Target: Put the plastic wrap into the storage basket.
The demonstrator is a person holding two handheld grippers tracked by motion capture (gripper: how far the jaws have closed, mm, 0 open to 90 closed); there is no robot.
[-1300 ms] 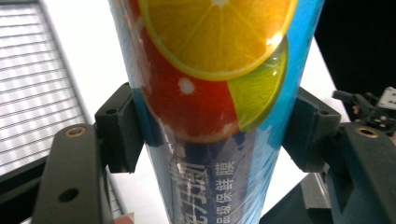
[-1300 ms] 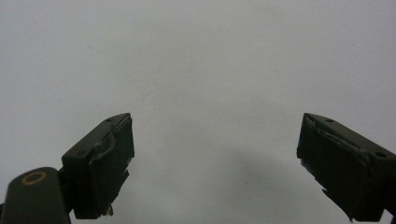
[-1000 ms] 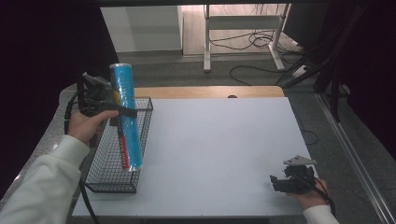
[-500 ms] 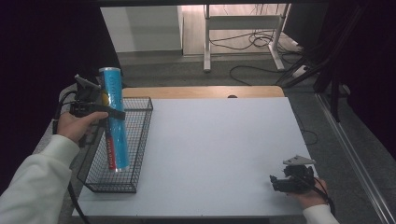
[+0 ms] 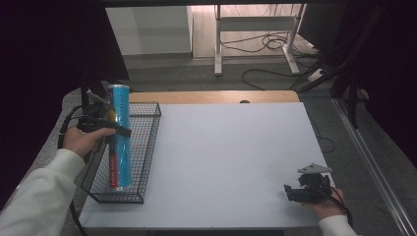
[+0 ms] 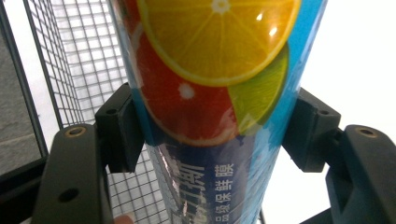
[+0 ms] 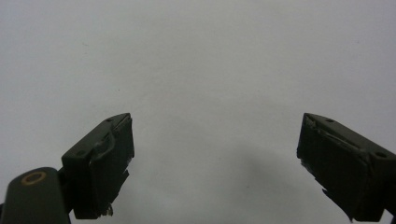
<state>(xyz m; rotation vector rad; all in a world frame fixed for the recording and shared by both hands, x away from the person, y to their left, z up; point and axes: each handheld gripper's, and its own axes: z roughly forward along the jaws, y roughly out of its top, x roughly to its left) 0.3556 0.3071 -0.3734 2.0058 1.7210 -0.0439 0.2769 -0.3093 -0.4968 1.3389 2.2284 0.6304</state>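
The blue roll (citrus slices printed on it) stood tilted in the wire basket at the tabletop's left edge, my left gripper clamped around it. My right gripper rested near the front right corner, jaws apart.

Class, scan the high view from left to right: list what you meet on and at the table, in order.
Left claw gripping the blue roll → wire basket → bare white table → right claw, open.

Right claw jaws spread wide above bare white table.
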